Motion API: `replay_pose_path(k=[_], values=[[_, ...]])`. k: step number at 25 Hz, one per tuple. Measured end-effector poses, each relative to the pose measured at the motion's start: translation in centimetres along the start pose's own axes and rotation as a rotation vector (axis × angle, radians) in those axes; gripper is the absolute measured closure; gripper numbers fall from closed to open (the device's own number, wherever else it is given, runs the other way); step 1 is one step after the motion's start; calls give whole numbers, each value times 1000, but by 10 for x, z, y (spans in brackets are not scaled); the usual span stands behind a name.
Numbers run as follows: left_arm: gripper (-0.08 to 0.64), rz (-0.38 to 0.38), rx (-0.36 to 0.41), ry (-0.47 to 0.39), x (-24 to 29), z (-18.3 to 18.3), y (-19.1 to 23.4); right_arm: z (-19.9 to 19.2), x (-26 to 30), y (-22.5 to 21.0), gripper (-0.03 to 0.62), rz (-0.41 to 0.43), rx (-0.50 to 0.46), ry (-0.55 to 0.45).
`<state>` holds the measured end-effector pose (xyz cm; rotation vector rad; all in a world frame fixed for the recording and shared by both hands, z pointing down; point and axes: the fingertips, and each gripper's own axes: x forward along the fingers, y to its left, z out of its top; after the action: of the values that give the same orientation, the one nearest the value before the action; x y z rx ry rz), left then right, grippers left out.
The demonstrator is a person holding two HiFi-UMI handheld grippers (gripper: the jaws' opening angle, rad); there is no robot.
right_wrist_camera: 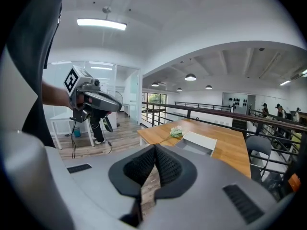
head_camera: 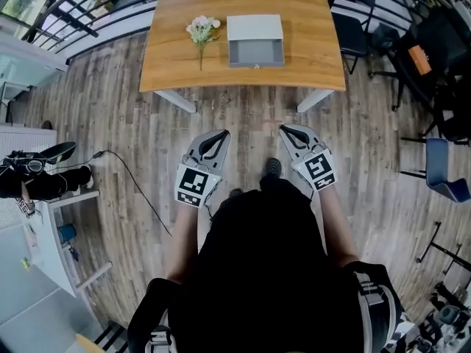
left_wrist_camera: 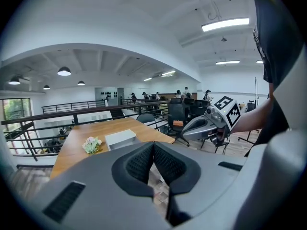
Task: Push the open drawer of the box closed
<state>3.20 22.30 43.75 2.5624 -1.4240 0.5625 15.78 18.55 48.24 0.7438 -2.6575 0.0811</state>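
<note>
Up top-center of the head view, the box (head_camera: pixel 255 26) sits on the table (head_camera: pixel 309 57), its drawer (head_camera: pixel 255 53) hanging open, well apart from both grippers. Left gripper (head_camera: pixel 219 134) and right gripper (head_camera: pixel 287 129) are mid-frame over the floor, jaws pressed together and empty. Looks like approach time to me, and next up is getting closed tips squarely on the drawer front.

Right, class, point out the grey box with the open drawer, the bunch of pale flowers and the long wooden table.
grey box (head_camera: pixel 255 26): head view, on its flat top.
bunch of pale flowers (head_camera: pixel 202 26): head view, on the blossoms.
wooden table (head_camera: pixel 309 43): head view, on bare top right of the box.
</note>
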Motion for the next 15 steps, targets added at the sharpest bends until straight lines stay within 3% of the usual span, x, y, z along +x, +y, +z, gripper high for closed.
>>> replay_pose_path(k=[10, 15], values=[[537, 83, -27, 29, 50, 16, 1, -5, 14, -57, 577, 91, -15, -9], [537, 89, -33, 27, 78, 29, -5, -11, 18, -87, 577, 115, -24, -3]])
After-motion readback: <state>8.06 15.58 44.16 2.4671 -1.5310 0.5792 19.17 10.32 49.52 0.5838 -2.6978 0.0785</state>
